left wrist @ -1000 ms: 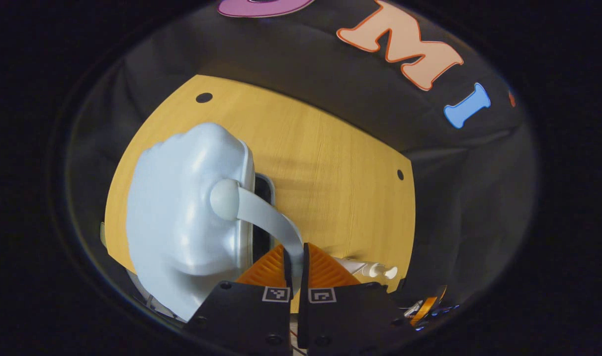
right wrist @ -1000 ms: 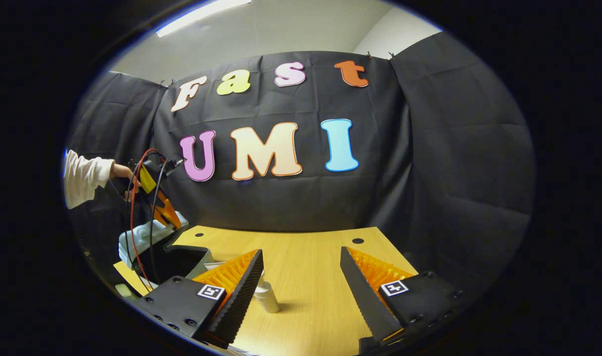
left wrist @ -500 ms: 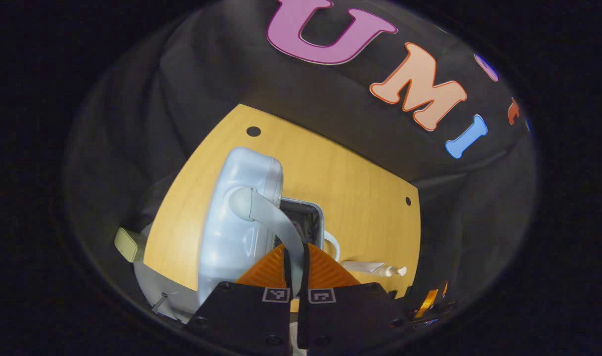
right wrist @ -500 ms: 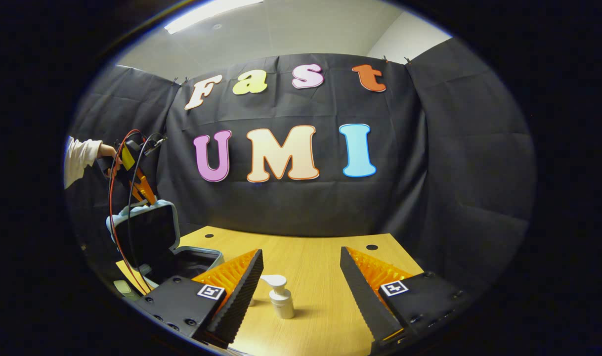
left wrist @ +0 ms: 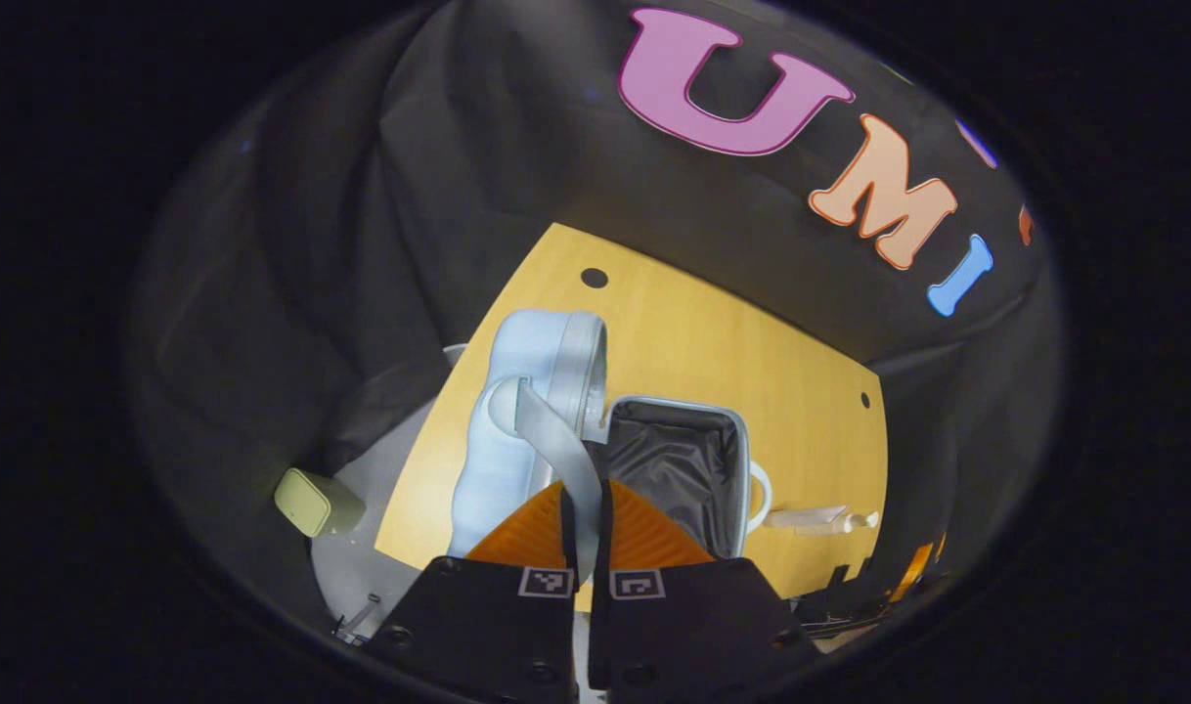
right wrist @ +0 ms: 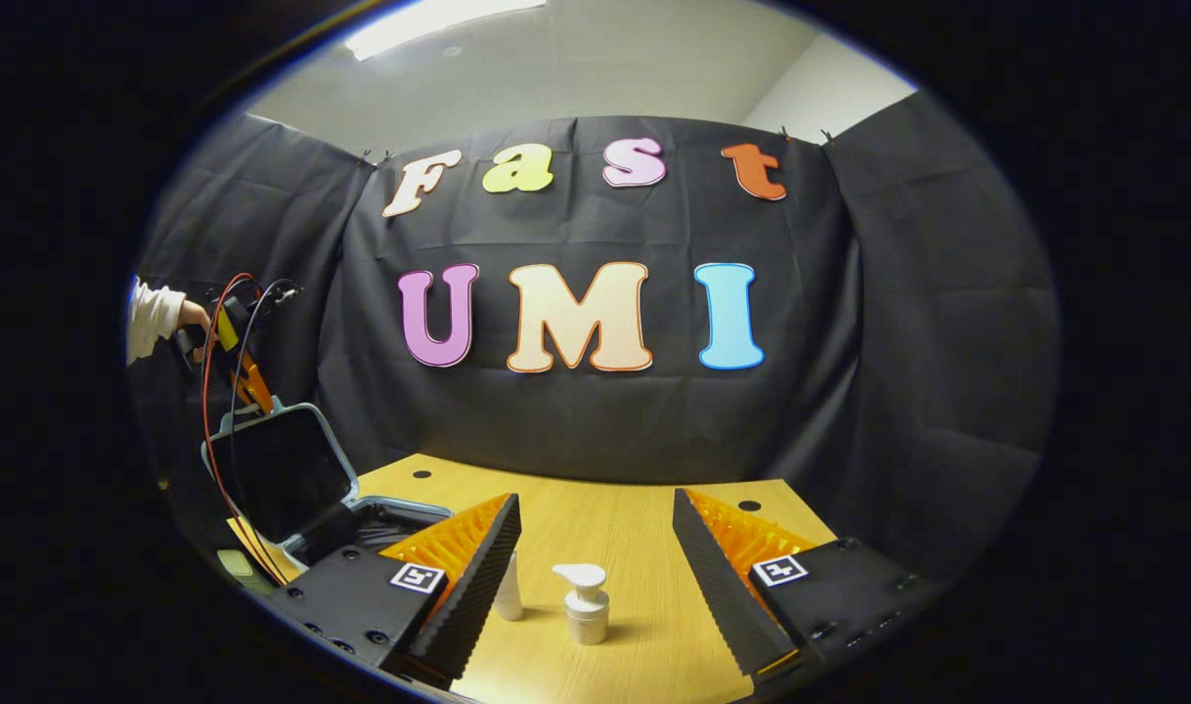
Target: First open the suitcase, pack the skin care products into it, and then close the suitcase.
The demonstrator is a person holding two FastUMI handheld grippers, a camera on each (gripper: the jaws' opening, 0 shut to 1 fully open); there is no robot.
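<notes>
A pale blue suitcase stands open on the wooden table (left wrist: 713, 342). Its lid (left wrist: 532, 391) is raised upright, and the dark-lined base (left wrist: 674, 469) lies flat beside it. My left gripper (left wrist: 586, 508) is shut on the lid's grey handle strap (left wrist: 566, 445). In the right gripper view the lid (right wrist: 278, 469) stands at the left with the left gripper (right wrist: 239, 376) above it, held by a hand. My right gripper (right wrist: 595, 577) is open above the table, with a white pump bottle (right wrist: 586, 606) and a small white tube (right wrist: 507, 596) standing between its fingers, farther off. The pump bottle (left wrist: 820, 518) shows beside the base.
A pale green box (left wrist: 307, 501) sits on a grey surface below the table's left edge. Black cloth walls close in behind the table. Bare wood stretches behind the bottles (right wrist: 605, 508). Red and black cables (right wrist: 219, 411) hang from the left gripper.
The left gripper has pulled the lid up and back, from half raised to upright, baring the dark lining. The right gripper has tilted so that the pump bottle and tube come into full view.
</notes>
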